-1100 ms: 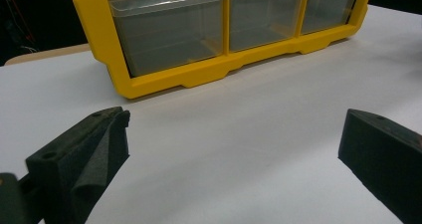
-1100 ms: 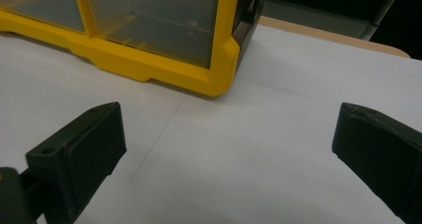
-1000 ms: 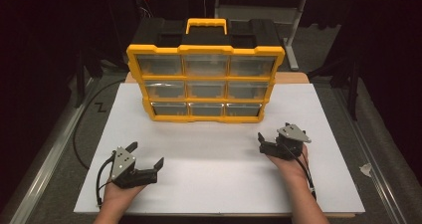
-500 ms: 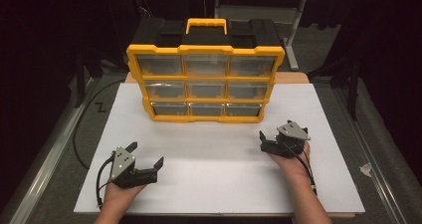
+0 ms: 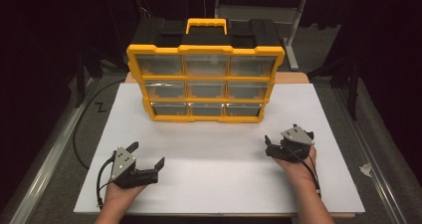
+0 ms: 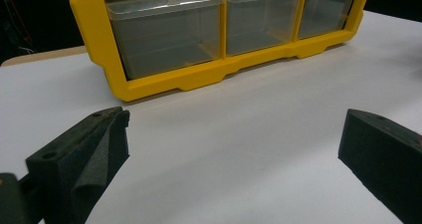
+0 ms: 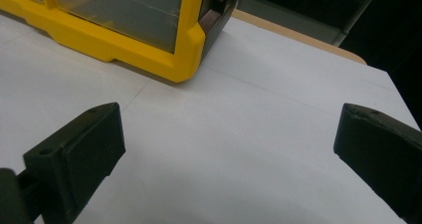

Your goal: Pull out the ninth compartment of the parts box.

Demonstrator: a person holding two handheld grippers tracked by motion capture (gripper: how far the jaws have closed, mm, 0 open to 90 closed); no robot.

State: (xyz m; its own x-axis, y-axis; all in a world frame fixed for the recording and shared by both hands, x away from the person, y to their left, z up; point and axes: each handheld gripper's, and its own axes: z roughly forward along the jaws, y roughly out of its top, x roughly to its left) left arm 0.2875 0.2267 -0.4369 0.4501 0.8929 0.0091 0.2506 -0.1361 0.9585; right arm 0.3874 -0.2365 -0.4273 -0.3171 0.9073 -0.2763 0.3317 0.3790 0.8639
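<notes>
Nearest the camera in the high view, two hands entered from the bottom edge, each holding a claw over the white worktop [image 5: 219, 159]. The left claw [image 5: 147, 157] sat at about seven o'clock on the sheet, its jaws spread wide and angled toward two o'clock, with nothing between them; a grey three-cornered plate [image 5: 122, 163] capped its body and a black cable [image 5: 101, 179] looped from its rear. The left gripper view confirmed the wide gap, bare white surface lying between the two black foam-faced jaws of the left claw [image 6: 234, 144]. The right claw [image 5: 283, 140] sat at about four o'clock, well apart from the left one; in the right gripper view its jaws likewise stood far apart and empty [image 7: 229, 139] above the sheet. Farther off, toward twelve o'clock, a yellow drawer organiser [image 5: 205, 82] stood upright on the worktop, near the far edge of the sheet. It showed nine clear drawers in three rows of three, a black rear casing and a yellow carrying handle [image 5: 206, 26] on top. All drawers appeared closed; their contents could not be made out. Neither claw touched the organiser.
</notes>
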